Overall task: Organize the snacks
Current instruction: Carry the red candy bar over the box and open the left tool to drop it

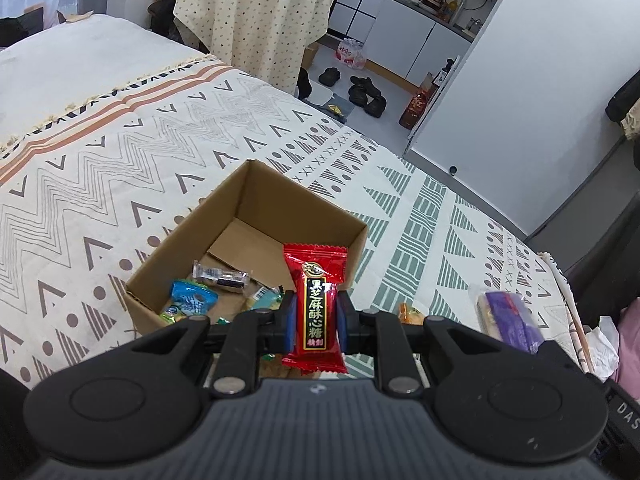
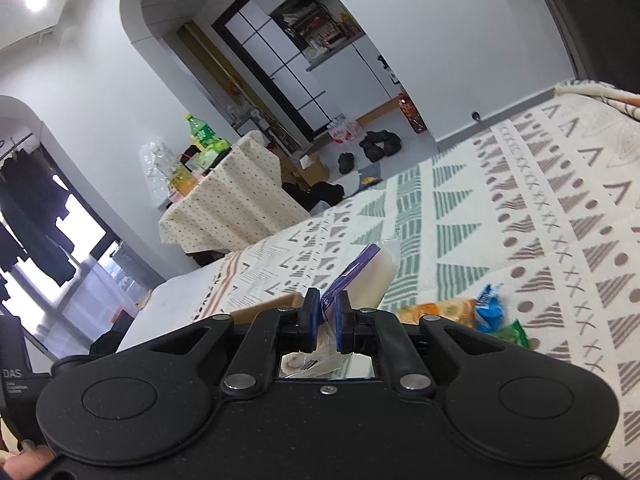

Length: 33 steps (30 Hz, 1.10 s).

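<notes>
My left gripper (image 1: 315,312) is shut on a red candy packet (image 1: 316,300) with gold lettering, held upright just above the near right corner of an open cardboard box (image 1: 188,236). Inside the box lie a blue snack packet (image 1: 192,300), a clear-wrapped dark bar (image 1: 220,276) and a few more packets. My right gripper (image 2: 327,312) is shut on the clear wrapper of a purple-and-cream wafer snack (image 2: 368,276), lifted over the patterned bed cover (image 2: 520,216). That same purple snack (image 1: 508,316) shows blurred at the right in the left wrist view.
On the patterned cover (image 1: 120,168) lie an orange packet (image 2: 440,312), a blue packet (image 2: 490,308) and a green packet (image 2: 514,334). A cloth-draped table (image 1: 256,16) with bottles stands beyond the bed. Shoes (image 1: 366,94) sit on the grey floor. A hand (image 2: 24,460) shows at bottom left.
</notes>
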Tool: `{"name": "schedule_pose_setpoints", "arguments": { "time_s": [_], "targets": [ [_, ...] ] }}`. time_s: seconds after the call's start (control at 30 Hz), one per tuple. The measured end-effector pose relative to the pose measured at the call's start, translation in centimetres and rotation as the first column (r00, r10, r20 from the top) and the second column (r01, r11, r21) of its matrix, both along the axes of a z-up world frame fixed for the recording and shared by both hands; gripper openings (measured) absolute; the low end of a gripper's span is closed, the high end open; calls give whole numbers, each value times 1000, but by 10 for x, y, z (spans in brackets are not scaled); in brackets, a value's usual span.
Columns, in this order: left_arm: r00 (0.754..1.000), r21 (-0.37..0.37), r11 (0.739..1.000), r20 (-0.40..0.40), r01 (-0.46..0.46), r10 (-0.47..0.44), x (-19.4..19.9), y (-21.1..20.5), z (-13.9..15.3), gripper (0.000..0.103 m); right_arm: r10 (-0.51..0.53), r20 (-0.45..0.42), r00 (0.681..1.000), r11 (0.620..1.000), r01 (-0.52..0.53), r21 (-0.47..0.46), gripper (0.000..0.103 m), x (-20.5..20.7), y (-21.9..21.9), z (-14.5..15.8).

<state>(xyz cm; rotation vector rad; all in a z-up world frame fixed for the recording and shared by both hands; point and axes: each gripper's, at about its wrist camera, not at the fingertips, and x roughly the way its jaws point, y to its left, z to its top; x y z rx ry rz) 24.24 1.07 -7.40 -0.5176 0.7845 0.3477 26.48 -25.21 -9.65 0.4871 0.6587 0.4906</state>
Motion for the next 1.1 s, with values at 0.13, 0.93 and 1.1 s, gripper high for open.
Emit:
{"name": "schedule_pose_setpoints", "arguments": {
  "time_s": [0.13,0.93,1.1],
  "targets": [
    [1000,-27,1000,-10,-3,3,4,9,-2,19,25,13,1000,1000,-25,9,8,-1,15,4],
    [997,-132,991,-71,10,-20,22,71,-41,19,64,-171,983,981,-94,-172,7,8,79,-33],
    [996,-139,990,-90,7,-19,23,76,-47,20,67,-261,963,964,-130,-232,30,5,91,-56]
  ]
}}
